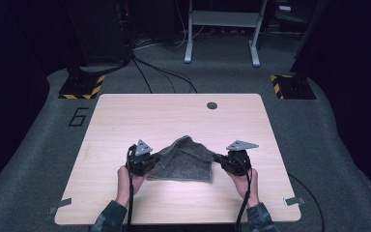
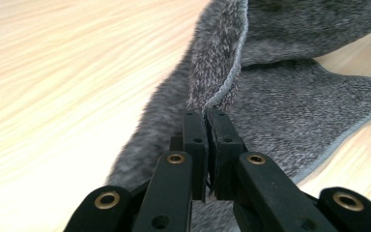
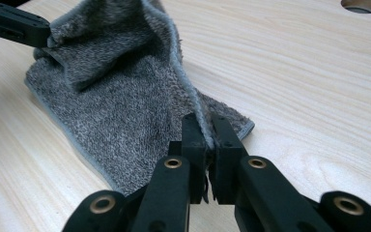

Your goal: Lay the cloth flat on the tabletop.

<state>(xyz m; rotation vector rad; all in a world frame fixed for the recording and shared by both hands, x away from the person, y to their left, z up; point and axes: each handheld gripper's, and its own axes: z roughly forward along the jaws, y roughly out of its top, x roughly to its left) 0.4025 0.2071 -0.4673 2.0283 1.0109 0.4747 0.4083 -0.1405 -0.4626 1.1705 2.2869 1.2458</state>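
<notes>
Both our grippers, left [image 2: 206, 116] and right [image 3: 207, 121], pinch the grey towel's [image 1: 186, 162] hem above our pale wooden table [image 1: 125, 121], grey carpet [image 1: 53, 125] around.

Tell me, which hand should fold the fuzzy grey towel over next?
Probably the left. The left gripper is shut on the grey fuzzy towel edge, already lifted off the light wooden table. The right gripper pinches an edge too, but lower, near the tabletop.

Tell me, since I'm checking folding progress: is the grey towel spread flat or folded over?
Partly folded: the grey towel has a top layer lifted off its lower layer on the table, pinched at the edge by the left gripper and right gripper.
</notes>
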